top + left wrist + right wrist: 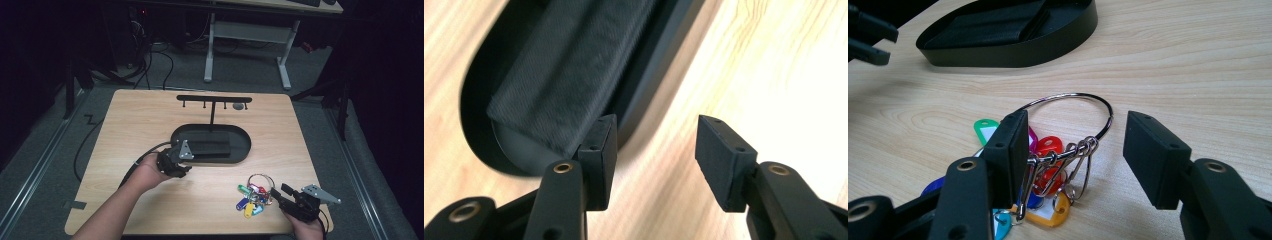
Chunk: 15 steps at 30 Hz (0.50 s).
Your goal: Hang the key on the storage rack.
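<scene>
A large metal ring with several coloured key tags [254,194] lies on the wooden table near the front right. My right gripper [280,191] is open just to the right of it. In the right gripper view the ring's small clips and tags [1048,146] sit between the pads of the right gripper [1075,150], and neither pad presses on them. My left gripper [186,167] hovers open at the front left rim of a black oval tray [245,145]. In the left gripper view the left gripper [656,145] has nothing between its pads. A black folded cloth pad [564,75] lies in the tray [649,85].
A black T-shaped hook bar [214,98] rises from the tray's back, with a small grey item [239,106] hanging near its right end. Bare wood lies in front of the tray. A white desk frame [282,55] and floor cables stand beyond the table's far edge.
</scene>
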Motion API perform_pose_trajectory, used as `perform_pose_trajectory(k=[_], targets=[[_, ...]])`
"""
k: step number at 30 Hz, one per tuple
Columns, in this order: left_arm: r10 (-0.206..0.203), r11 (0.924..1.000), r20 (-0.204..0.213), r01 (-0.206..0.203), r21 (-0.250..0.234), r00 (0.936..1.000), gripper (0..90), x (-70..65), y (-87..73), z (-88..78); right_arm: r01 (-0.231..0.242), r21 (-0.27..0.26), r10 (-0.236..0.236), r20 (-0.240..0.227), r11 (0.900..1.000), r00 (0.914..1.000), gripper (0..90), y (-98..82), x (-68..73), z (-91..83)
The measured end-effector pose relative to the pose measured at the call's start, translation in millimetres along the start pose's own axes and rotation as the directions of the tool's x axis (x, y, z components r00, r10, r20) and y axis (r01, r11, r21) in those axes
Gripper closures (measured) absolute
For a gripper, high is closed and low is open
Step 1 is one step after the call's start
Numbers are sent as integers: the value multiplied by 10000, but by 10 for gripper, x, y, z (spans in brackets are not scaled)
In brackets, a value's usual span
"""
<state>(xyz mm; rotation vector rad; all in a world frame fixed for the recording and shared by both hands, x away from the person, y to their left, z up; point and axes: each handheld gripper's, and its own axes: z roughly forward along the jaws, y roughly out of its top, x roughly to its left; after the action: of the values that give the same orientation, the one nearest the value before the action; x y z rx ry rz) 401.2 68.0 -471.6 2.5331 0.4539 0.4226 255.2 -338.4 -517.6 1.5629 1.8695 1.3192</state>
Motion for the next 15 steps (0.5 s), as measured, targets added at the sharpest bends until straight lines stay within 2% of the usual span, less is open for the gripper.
perform_pose_trajectory(k=[9, 13, 15], targets=[[-654, 9969, 442, 672, -410, 9969, 523, -159, -416, -23, 31, 31, -31, 21, 10000, 10000, 441, -3, 1, 3], [-908, 9928, 502, 943, -733, 9946, 500, -223, -562, -58, 28, 51, -28, 18, 10000, 10000, 441, -4, 5, 4], [-1140, 9883, 631, 1197, -947, 9915, 492, -243, -626, -96, 27, 66, -27, 34, 10000, 10000, 441, -6, 4, 6]])
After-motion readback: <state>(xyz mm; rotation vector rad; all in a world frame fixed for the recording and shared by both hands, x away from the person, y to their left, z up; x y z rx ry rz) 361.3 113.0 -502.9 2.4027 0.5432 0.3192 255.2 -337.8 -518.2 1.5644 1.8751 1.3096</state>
